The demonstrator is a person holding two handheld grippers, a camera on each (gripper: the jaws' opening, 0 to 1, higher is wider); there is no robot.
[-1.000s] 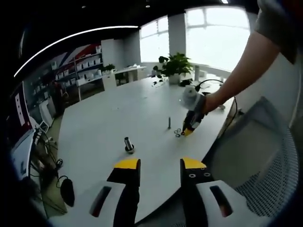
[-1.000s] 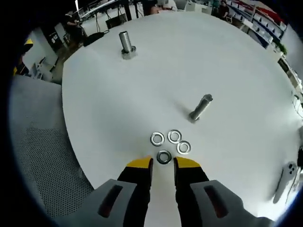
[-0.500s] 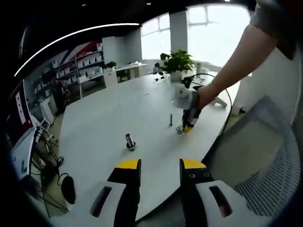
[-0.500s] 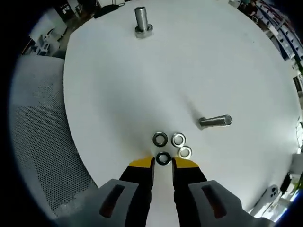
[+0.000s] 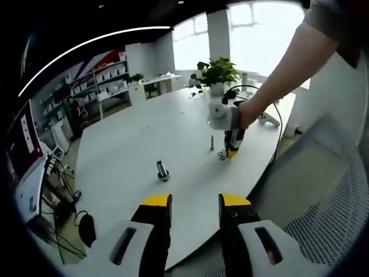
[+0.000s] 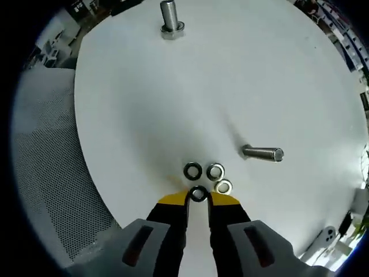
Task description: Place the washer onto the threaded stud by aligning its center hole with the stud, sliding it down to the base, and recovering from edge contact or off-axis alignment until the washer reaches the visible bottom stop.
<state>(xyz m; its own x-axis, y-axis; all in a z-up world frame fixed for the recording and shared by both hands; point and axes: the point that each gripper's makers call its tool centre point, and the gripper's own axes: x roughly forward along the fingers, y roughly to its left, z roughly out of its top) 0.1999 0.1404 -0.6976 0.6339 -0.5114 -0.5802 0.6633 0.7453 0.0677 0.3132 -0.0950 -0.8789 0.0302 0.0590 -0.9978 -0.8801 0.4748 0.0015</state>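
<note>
Right gripper (image 6: 198,198), jaws slightly apart, straddles the nearest washer (image 6: 199,194) of four on the white table (image 6: 259,75), with the slim threaded stud (image 6: 262,153) just beyond to the right; the idle left gripper (image 5: 194,201) is open, far off.

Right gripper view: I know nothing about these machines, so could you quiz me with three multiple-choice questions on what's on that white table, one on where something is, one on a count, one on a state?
1. Where is the nearest washer?
A. between the right gripper tips
B. on the thin stud
C. beside the thick bolt

2. How many washers lie on the table?
A. two
B. four
C. six

3. How does the thick bolt stand?
A. upright on its head
B. flat on its side
C. held in a gripper

Answers: 1 A, the ring sits in the gap between the yellow tips. 2 B, four rings cluster together. 3 A, its shaft rises from the head.
</note>
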